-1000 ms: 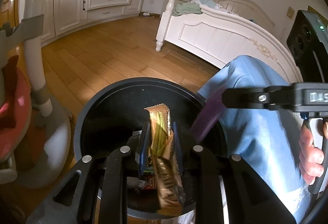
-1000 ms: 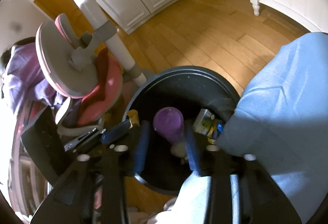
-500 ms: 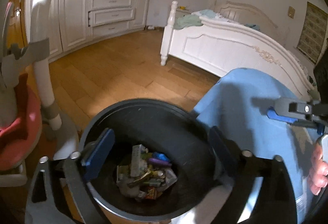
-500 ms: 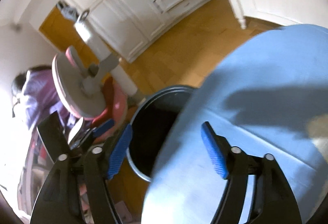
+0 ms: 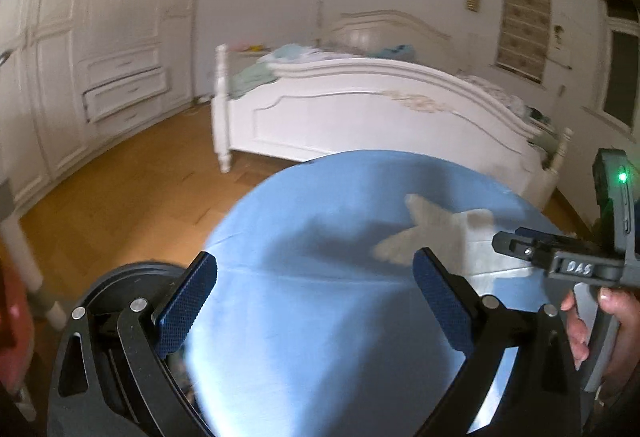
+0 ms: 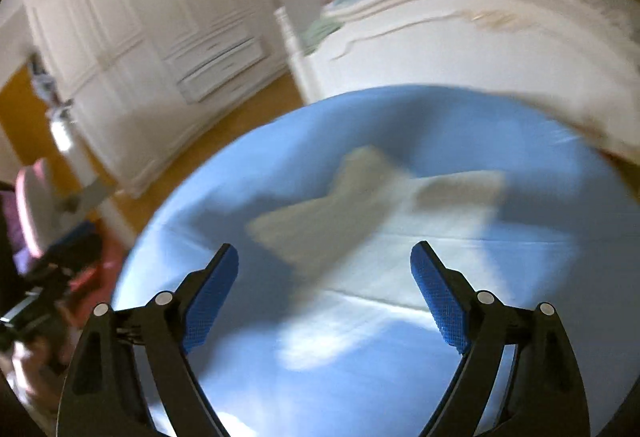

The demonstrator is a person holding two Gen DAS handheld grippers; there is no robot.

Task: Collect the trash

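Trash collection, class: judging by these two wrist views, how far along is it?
Done: nothing can be confirmed; the bin barely shows. In hand: nothing; left gripper and right gripper are open, empty. Left: a pale crumpled piece lies on the blue tablecloth.

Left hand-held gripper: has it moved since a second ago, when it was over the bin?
Yes. The left hand-held gripper has swung up and right, off the black bin at lower left, toward the blue table; jaws open and empty.
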